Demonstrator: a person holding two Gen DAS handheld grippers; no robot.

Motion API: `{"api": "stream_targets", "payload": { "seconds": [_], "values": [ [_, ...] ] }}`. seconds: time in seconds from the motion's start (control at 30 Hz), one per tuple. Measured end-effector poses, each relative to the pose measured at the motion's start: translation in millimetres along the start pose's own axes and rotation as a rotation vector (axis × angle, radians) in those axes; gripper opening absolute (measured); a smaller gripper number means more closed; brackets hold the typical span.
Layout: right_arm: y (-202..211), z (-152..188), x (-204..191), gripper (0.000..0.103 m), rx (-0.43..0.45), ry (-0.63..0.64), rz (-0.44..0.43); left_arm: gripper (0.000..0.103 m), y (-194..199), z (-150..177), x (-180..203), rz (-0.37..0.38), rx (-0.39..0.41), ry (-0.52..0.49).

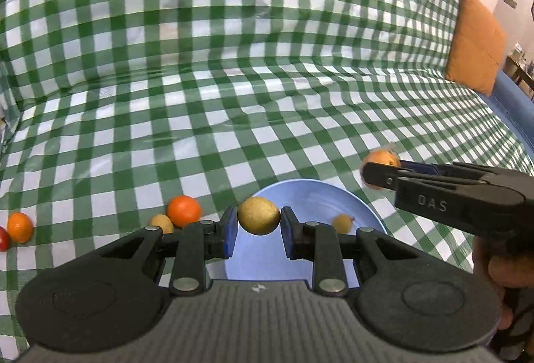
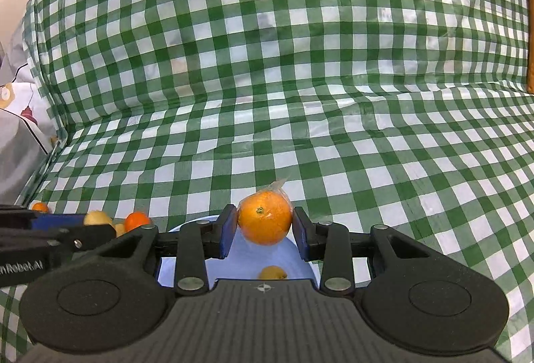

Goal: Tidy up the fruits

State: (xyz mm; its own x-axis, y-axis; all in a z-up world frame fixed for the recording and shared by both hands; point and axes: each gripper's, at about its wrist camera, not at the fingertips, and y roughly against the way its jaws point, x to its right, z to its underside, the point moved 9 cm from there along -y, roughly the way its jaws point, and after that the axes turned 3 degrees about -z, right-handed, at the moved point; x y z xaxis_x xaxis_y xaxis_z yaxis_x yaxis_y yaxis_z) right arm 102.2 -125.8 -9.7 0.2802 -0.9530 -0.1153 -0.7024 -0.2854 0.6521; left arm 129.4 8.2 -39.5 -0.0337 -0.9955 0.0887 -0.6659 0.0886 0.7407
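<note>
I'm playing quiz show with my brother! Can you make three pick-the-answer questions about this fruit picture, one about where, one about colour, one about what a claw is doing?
1. Where is the small yellow fruit?
A. In the blue bowl
B. On the orange cushion
C. Under the cloth

2. What colour is the checked cloth?
A. Red and white
B. Green and white
C. Blue and yellow

3. What is the right claw doing?
A. Hanging empty
B. Squeezing a spoon
C. Gripping a wrapped orange

Answers: 1 A, it lies on the bowl's floor. 2 B, green and white squares cover everything. 3 C, both pads press the orange, plastic wrap sticking up.
</note>
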Motion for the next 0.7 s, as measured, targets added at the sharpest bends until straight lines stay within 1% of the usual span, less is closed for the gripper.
{"api": "stream_targets", "payload": {
  "seconds": [0.1,0.27,0.33,0.43,0.57,0.7],
  "values": [
    [-3.2,2.7,-1.9,0.038,-0.012,0.008,-0.007,0.030,-2.6,3.4,5.4,0.007,-0.014,-0.017],
    [-6.2,2.9,-0.9,0.038,-0.026,0.013,-0.017,0.030,-11.0,11.6,9.0,-0.004,-0.052,-0.044],
    [-8.1,6.3,0.1,0.038,-0.047,0.009,-0.031,0.030,-15.5,16.3,8.5,-0.016,-0.080,-0.058],
    [-12.2,15.3,-1.3,0.038,-0.089,0.014,-0.042,0.030,-19.8,21.1,9.5,-0.023,-0.102,-0.073],
    [-18.0,26.9,-4.2,0.038,-0.128,0.046,-0.032,0.030,-22.3,22.7,8.9,-0.025,-0.109,-0.075],
    [-19.4,28.4,-8.0,0.038,-0.138,0.053,-0.034,0.030,-23.4,23.1,10.0,-0.029,-0.112,-0.074]
  ]
}}
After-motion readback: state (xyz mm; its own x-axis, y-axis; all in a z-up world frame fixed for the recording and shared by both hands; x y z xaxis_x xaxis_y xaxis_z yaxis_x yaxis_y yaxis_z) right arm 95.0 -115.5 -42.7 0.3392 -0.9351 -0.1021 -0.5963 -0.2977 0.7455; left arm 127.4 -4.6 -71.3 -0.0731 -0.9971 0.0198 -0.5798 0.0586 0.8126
